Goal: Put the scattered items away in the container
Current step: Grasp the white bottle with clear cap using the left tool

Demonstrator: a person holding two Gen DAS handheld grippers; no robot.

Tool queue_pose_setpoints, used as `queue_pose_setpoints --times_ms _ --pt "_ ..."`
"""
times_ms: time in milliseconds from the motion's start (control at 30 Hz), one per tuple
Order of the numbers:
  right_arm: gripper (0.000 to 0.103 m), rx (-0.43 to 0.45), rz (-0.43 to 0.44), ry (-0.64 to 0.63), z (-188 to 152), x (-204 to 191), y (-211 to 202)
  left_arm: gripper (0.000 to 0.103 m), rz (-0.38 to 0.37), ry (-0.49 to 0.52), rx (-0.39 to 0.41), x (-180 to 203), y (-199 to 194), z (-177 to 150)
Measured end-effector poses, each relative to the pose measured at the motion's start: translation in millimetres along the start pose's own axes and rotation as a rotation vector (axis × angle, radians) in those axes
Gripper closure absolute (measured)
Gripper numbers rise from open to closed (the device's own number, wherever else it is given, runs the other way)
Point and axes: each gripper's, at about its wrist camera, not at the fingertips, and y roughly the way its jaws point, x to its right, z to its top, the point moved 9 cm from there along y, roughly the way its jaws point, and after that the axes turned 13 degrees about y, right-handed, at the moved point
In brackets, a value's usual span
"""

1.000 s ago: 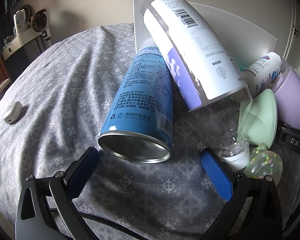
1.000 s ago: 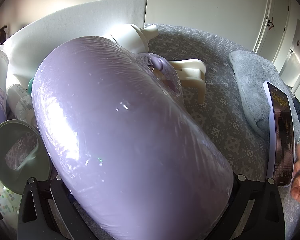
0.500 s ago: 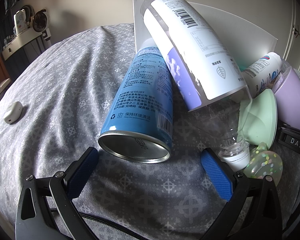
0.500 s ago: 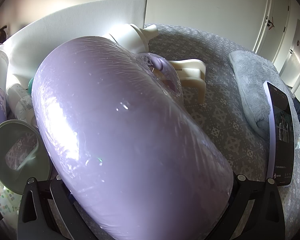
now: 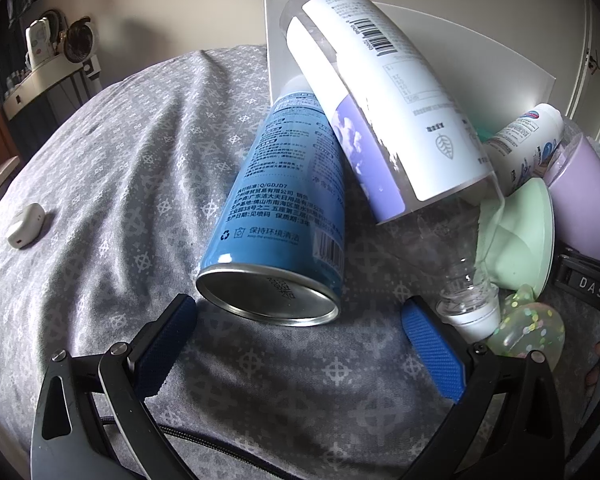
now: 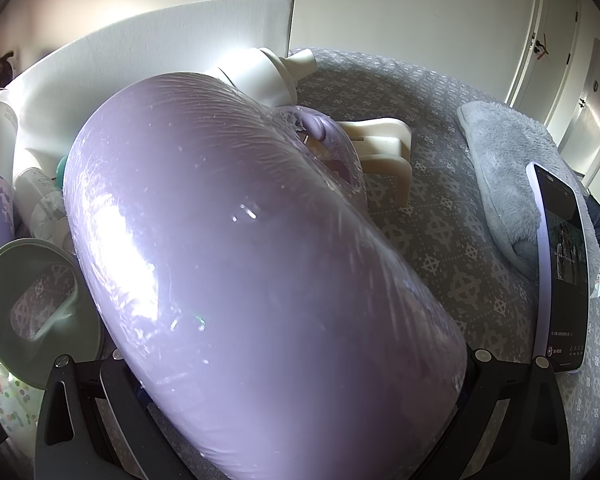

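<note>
In the left wrist view a blue spray can (image 5: 284,208) lies on the grey patterned cover, its base toward my open left gripper (image 5: 300,336), which sits just behind it, empty. A clear bottle with a white label (image 5: 384,96) leans over the can against a white box (image 5: 500,52). In the right wrist view my right gripper (image 6: 284,400) is shut on a big lilac wrapped bottle (image 6: 240,260) with a white pump top (image 6: 260,72); its fingertips are hidden by the bottle.
A mint green funnel (image 5: 520,232), a small white tube (image 5: 528,136) and a speckled soft item (image 5: 528,328) lie by the box. A small white case (image 5: 26,224) lies far left. A white stand (image 6: 384,156), grey towel (image 6: 508,176) and phone (image 6: 560,264) are on the right.
A hand at the phone's edge one second ago has gone and the phone screen changed. Both grippers and all items have stayed still.
</note>
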Motion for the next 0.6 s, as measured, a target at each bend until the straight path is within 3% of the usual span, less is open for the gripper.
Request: queue_pose_setpoints --times_ms 133,267,367,467,600 --pt "0.0 0.0 0.001 0.0 0.8 0.2 0.9 0.001 -0.077 -0.04 -0.061 -0.3 -27.6 -5.5" --pt "0.0 0.0 0.002 0.001 0.8 0.2 0.8 0.0 -0.108 -0.122 0.118 -6.5 -96.9 18.2" --pt "0.0 0.001 0.001 0.0 1.4 0.1 1.2 0.0 -0.155 -0.082 0.189 -2.8 -109.4 65.9" --pt "0.0 0.001 0.001 0.001 2.1 -0.3 1.6 0.0 -0.148 -0.057 0.153 4.1 -89.2 102.9" --pt "0.0 0.001 0.002 0.001 1.9 -0.3 1.6 0.0 -0.15 -0.092 0.021 18.1 -47.7 115.3"
